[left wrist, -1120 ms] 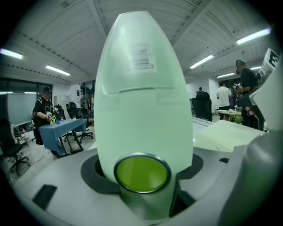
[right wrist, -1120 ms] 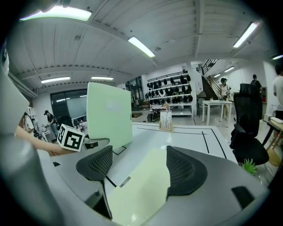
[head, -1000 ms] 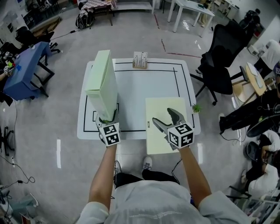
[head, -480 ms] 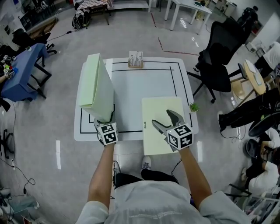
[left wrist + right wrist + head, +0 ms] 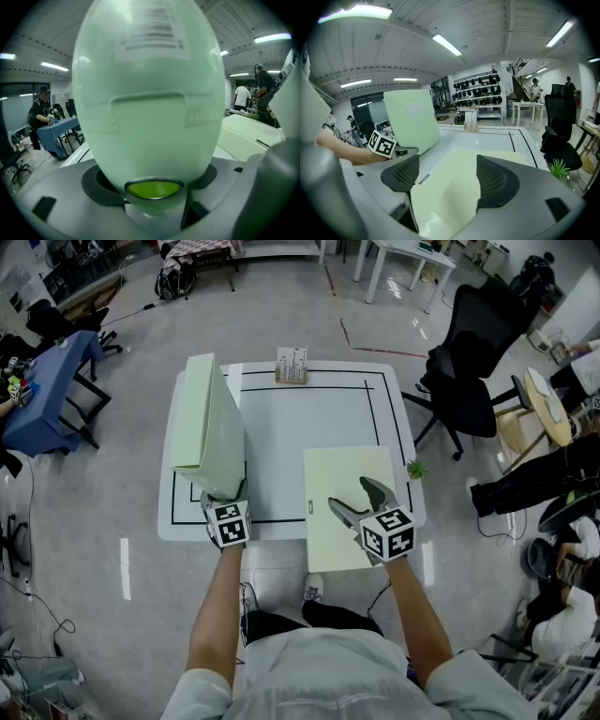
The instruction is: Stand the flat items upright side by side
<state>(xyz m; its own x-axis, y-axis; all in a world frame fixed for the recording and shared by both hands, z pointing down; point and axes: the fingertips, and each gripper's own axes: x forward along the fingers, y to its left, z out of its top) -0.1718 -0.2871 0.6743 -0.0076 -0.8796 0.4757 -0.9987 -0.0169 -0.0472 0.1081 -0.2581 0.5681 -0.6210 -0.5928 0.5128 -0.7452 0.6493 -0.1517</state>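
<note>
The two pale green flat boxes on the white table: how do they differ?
The mint-green flat box stands on edge at left; the yellower flat box lies flat at right, overhanging the white table's near edge. The standing box sits between the left hand-held gripper's jaws, which have just been opening; the right hand-held gripper is open above the lying one. Both are thin, plain rectangles.
</note>
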